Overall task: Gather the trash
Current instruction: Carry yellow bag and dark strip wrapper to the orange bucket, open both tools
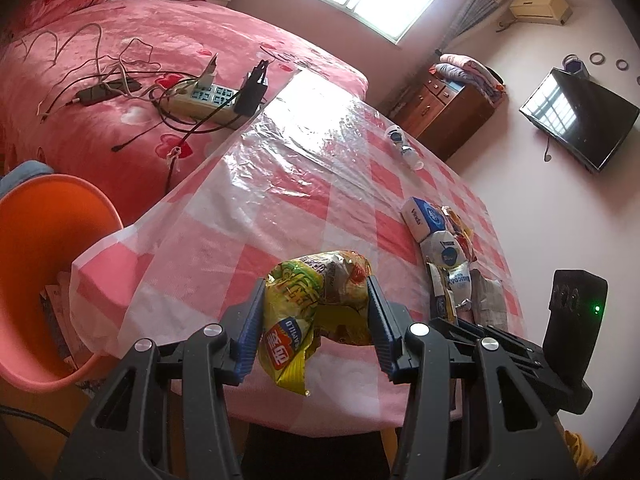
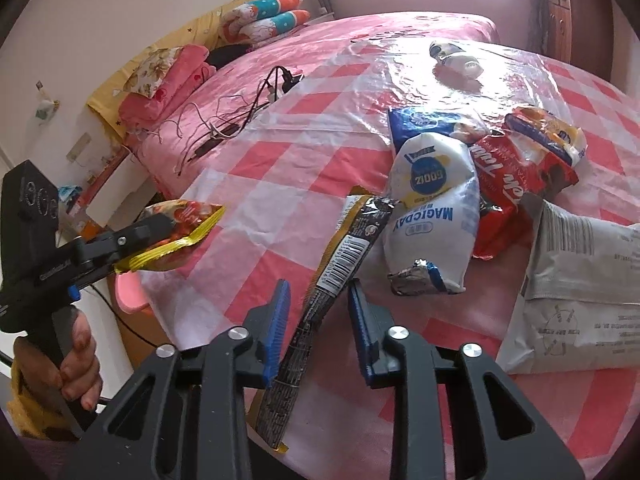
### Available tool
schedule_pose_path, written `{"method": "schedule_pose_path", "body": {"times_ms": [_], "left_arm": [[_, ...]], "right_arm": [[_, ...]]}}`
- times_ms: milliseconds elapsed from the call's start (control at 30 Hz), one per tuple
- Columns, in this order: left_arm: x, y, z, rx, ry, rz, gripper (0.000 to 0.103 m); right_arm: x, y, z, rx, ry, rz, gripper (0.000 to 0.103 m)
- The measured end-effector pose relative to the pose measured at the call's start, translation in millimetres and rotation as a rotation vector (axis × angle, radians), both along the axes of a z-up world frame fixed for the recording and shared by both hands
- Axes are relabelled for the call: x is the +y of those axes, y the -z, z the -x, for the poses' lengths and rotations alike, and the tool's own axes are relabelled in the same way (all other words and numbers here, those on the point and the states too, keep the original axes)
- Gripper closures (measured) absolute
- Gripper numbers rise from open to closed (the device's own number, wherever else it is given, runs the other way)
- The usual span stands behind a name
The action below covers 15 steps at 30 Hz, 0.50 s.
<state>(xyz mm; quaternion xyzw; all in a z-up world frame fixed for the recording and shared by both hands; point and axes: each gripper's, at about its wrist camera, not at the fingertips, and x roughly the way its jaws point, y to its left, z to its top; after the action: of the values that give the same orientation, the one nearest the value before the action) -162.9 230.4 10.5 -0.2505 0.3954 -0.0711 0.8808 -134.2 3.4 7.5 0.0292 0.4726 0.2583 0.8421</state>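
Carrying the yellow noodle wrapper, pinched in the left gripper, toward the orange bin at near left should be done steadily; right gripper straddles the dark sachet, pinch unclear.

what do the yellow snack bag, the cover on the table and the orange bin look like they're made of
Yellow snack bag: thin glossy plastic film, judging by its creases and shine in the left claw. Table cover: clear plastic sheet, wrinkled and glaring, over pink checked fabric or print. Orange bin: smooth moulded plastic, apparently, with an even sheen.
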Motion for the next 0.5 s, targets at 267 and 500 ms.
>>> {"method": "schedule_pose_path", "body": {"times_ms": [267, 500], "left_arm": [[0, 3, 8, -0.006, 0.009, 0.02, 0.054], [6, 4, 14, -0.014, 0.004, 0.031, 0.054]], "right_arm": [[5, 0, 3, -0.014, 0.009, 0.042, 0.086], [7, -4, 3, -0.012, 0.015, 0.035, 0.089]]}}
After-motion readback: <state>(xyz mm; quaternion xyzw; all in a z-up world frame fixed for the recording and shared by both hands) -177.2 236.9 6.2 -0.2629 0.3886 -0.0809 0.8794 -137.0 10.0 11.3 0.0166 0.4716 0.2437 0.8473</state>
